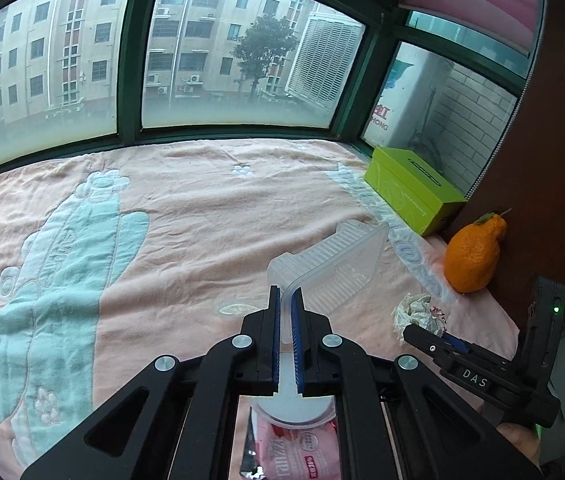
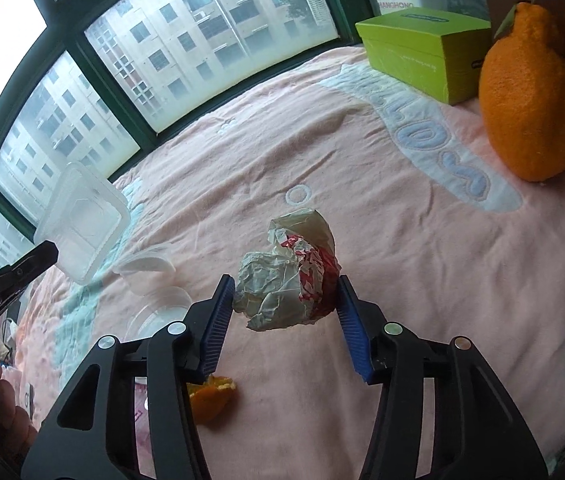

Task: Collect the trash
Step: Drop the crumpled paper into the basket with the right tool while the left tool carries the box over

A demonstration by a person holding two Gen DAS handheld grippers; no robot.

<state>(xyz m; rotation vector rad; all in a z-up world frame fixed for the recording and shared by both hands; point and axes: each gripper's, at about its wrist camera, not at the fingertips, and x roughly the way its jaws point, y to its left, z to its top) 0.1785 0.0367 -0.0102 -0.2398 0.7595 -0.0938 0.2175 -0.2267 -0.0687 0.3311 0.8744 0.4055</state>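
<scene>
1. Surface: a pink terry blanket (image 1: 210, 216), soft and lightly wrinkled, with raised pale-blue appliqué of a cartoon figure, flowers and lettering. It covers the whole working area up to the window.
2. Room: a dark green window frame (image 1: 130, 80) with fogged lower panes; apartment blocks and a tree show outside. A dark brown panel stands at the right edge.
3. Left gripper (image 1: 286, 300): black plastic arms, blue ribbed pads, jaws nearly together and pinching the rim of a clear plastic container (image 1: 334, 264). The container is rectangular, ribbed on its walls, translucent, and held tilted above the blanket.
4. Right gripper (image 2: 286, 300): same build, jaws partly apart around a crumpled paper wrapper (image 2: 290, 280), white with red print. The right pad touches the wrapper; whether the left pad presses it I cannot tell. The wrapper lies on the blanket, near the middle.
5. Clear plastic lids (image 2: 150, 268): thin, round, lying on the blanket left of the wrapper.
6. Orange peel (image 2: 210, 396): a torn piece beside the right gripper's left finger.
7. Whole citrus fruit (image 2: 530, 96): orange, pebbled skin, necked top with a stem, standing near the brown panel.
8. Green cardboard box (image 2: 422, 52): rectangular, lime-coloured, just beyond the fruit by the window.
9. Pink printed packet (image 1: 298, 452): glossy, beneath the left gripper.
</scene>
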